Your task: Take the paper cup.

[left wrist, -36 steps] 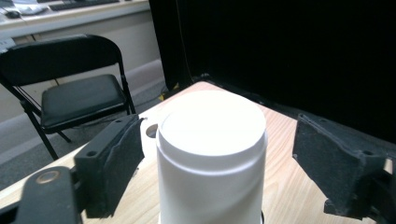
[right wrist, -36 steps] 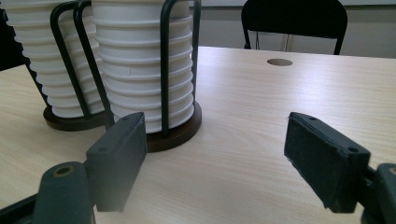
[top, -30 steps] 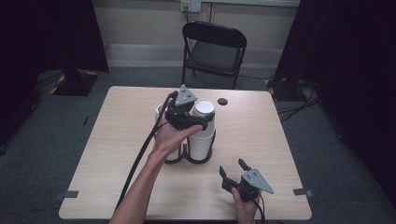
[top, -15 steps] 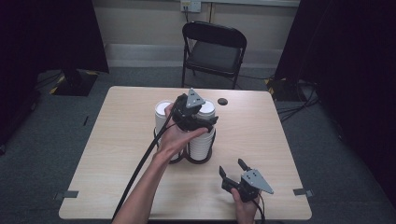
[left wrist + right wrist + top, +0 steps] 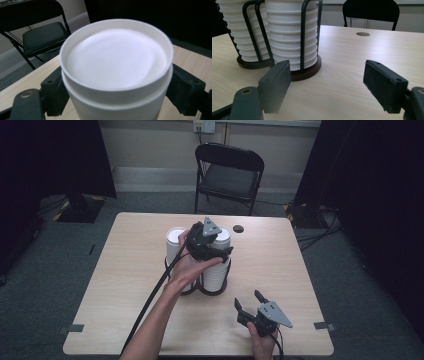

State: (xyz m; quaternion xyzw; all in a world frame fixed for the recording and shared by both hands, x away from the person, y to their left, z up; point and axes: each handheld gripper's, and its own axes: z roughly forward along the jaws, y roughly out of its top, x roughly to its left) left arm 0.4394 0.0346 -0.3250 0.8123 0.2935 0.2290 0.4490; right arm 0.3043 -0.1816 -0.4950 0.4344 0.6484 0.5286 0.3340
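White foam, by the look of it, sits between the black pads of my left claw: the top cup of the right-hand stack is straddled just under its rim, one pad to either side. The jaws have just been closing with the cup between them, and in the left claw view both pads look to be against its wall, so I count this as a grip. I judge the cup very light, thin-walled and easy to dent, with a ribbed rim that is its stiffest part; low on that rim band, opposite sides, is the place to hold, and gently, since a hard squeeze would oval it and a nested cup may drag its neighbour up. Its mouth points straight up and its long axis is vertical, in line with the stack, so I would expect to lift it along that line. Outward from the cup, the stack stands in a dark wire rack on a round base, touching a second stack just to its left. My right claw rests near the counter edge, well apart from the rack toward me, jaws wide and empty.
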